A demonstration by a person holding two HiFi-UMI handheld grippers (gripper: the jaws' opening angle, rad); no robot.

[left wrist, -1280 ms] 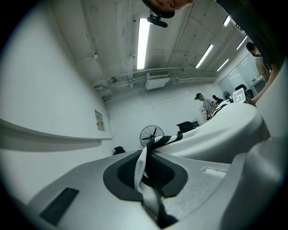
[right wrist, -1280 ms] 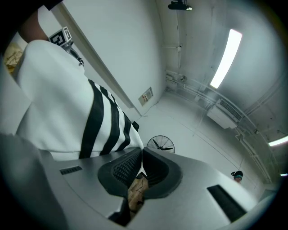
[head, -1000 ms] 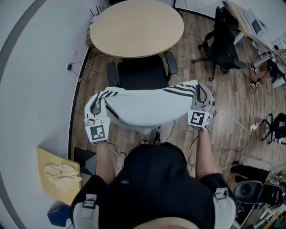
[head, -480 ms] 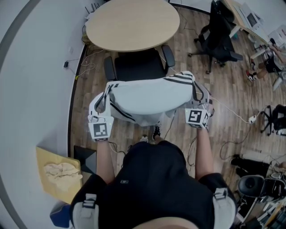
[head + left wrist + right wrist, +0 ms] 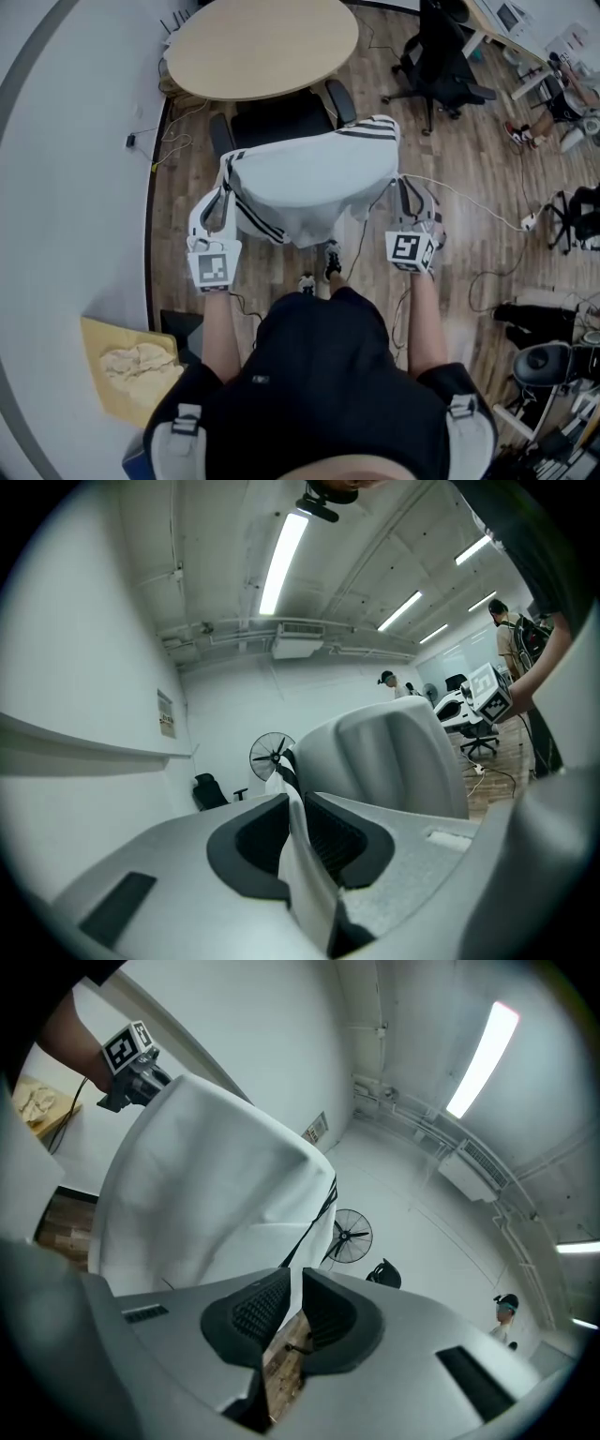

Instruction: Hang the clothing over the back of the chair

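A white garment with black stripes (image 5: 314, 183) lies spread over the back of a black office chair (image 5: 281, 120), whose seat faces the round table. My left gripper (image 5: 223, 189) is shut on the garment's left corner, and a fold of white cloth (image 5: 300, 855) is pinched between its jaws (image 5: 298, 808). My right gripper (image 5: 411, 189) sits at the garment's right edge. Its jaws (image 5: 295, 1297) stand almost together with a thin edge of the cloth (image 5: 216, 1176) running into the gap. The chair's backrest is hidden under the garment.
A round wooden table (image 5: 262, 47) stands beyond the chair. Another black office chair (image 5: 441, 61) is at the upper right. Cables (image 5: 469, 202) run across the wood floor. A wooden board with a crumpled cloth (image 5: 131, 361) lies at the lower left, near the curved white wall.
The garment has moved farther up and over the chair back, with its right side carried forward. Both grippers stayed at its corners, and the right gripper now sits lower beside the cloth's edge.
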